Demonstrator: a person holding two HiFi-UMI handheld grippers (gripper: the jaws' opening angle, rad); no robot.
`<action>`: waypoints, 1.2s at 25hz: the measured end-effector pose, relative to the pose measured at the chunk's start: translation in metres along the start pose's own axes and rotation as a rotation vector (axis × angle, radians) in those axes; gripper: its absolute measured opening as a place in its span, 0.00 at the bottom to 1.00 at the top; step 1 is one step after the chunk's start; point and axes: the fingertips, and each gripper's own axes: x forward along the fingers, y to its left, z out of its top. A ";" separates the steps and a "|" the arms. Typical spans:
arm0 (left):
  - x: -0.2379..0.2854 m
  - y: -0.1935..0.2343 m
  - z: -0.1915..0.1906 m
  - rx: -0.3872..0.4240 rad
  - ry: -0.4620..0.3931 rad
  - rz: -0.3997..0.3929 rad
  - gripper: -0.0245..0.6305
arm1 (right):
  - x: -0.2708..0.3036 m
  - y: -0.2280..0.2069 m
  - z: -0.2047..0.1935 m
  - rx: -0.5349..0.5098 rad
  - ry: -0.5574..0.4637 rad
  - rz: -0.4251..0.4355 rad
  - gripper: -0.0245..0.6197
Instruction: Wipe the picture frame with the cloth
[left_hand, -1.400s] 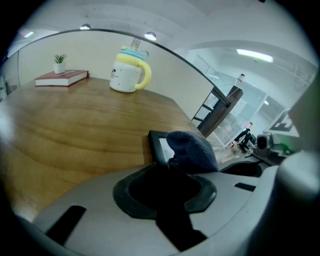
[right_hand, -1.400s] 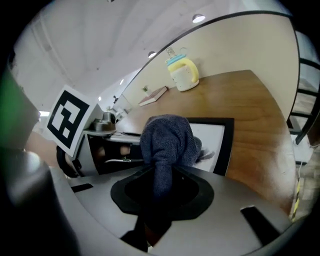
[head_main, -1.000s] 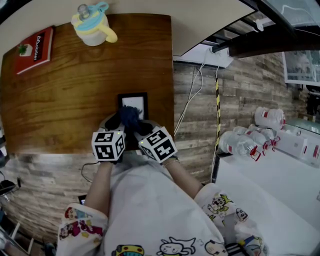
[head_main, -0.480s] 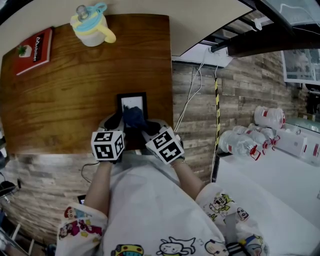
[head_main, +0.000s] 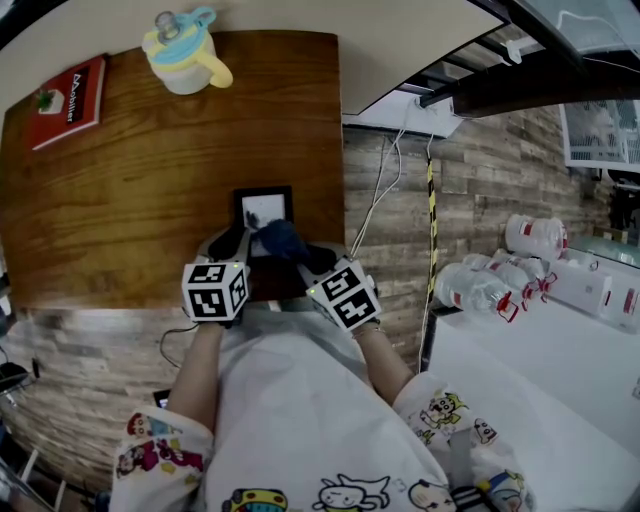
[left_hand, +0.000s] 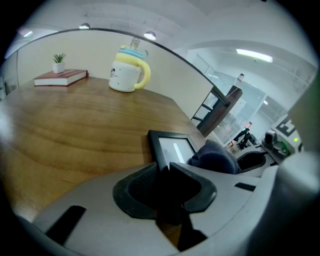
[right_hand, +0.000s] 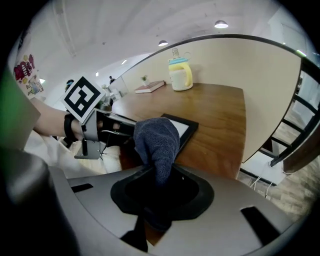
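Pinching a bunched dark blue cloth (right_hand: 156, 140) between its jaws, the right gripper (right_hand: 157, 182) sits at the table's near edge. The wad stands up out of the claw and reaches forward over the near right corner of the picture frame (head_main: 262, 205). Whether the cloth presses on the glass or only overlaps it cannot be told.

Just to the left, the left gripper (left_hand: 162, 172) has its jaws pressed together on the near edge of the same frame, and the black moulding runs straight into the grip. The two marker cubes ride side by side above the person's wrists, close but apart.

The frame lies flat on the wooden table (head_main: 150, 180), close to the near edge and toward the right side. Its white insert faces up. It extends away from both claws, so the left claw grips its near left part while the cloth covers its near right part.

Well beyond the frame, at the table's far edge, a yellow mug (head_main: 185, 50) with a light blue lid stands upright. A red book (head_main: 68, 100) lies flat at the far left corner, well apart from the mug.
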 end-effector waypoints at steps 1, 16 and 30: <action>0.000 0.000 0.000 0.001 0.000 0.000 0.15 | -0.002 -0.004 -0.003 0.014 0.000 -0.010 0.15; 0.001 -0.003 0.000 0.038 -0.006 -0.012 0.15 | -0.040 -0.031 -0.012 0.140 -0.072 -0.077 0.15; -0.030 -0.014 0.038 0.136 -0.123 -0.005 0.24 | -0.083 -0.040 0.035 0.111 -0.224 -0.102 0.15</action>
